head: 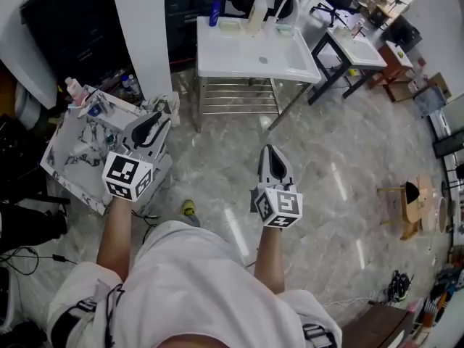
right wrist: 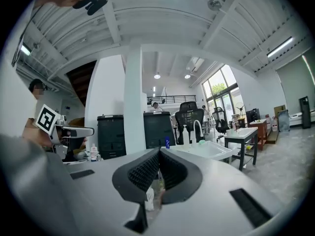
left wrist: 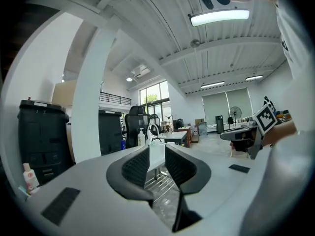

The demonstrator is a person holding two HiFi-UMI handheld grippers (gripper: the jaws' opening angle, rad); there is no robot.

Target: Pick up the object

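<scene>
No single object stands out as the one to pick up. I hold both grippers at waist height over the marble floor, and neither holds anything. My left gripper [head: 158, 122] [left wrist: 157, 151] is open with a narrow gap between its ribbed pads, at the edge of a marble-patterned side table [head: 69, 167]. My right gripper [head: 270, 151] [right wrist: 159, 152] is shut, tips touching, and points at the white sink table [head: 217, 67] [right wrist: 212, 151]. That table carries a white pump bottle [head: 255, 13], a blue bottle [head: 214, 11] and a faucet [head: 287, 4].
The side table holds small bottles, one pink-capped [head: 74, 89] [left wrist: 29, 176]. A white pillar [head: 141, 35] and black cabinets [head: 69, 27] stand behind it. A black-framed desk [head: 355, 46] sits beyond the sink table, and a wooden stool [head: 407, 198] stands at the right.
</scene>
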